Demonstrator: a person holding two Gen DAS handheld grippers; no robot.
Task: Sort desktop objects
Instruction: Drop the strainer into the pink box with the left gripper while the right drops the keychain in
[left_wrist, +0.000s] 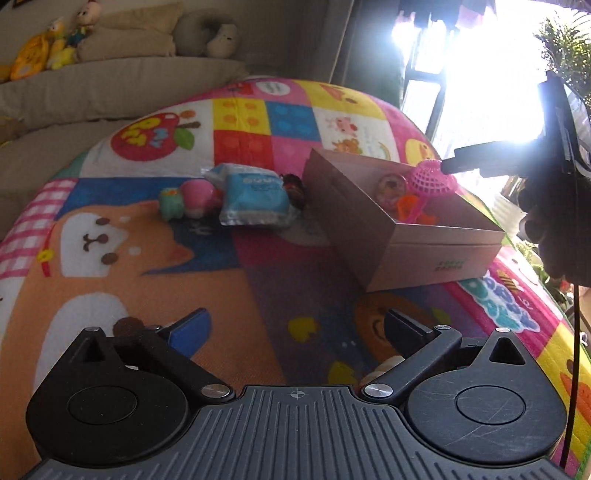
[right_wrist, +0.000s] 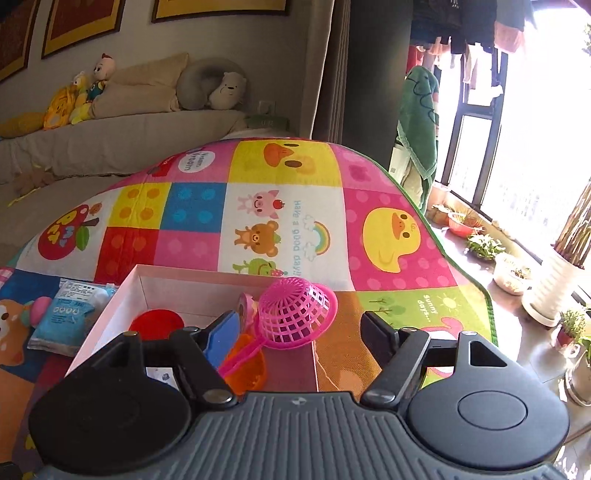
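My left wrist camera rides behind its own 2 fingers and looks forward and down across the play mat (left_wrist: 258, 280), with the cardboard box (left_wrist: 406, 236) ahead to the right, a little way off. My right wrist camera sits far closer to that box (right_wrist: 122, 291), directly over its near end, facing the sofa (right_wrist: 110, 133) and window. Both views share the box, the pink strainer (left_wrist: 430, 179) (right_wrist: 299, 314), the blue packet (left_wrist: 255, 199) (right_wrist: 66, 314) and the mat's checkered squares.
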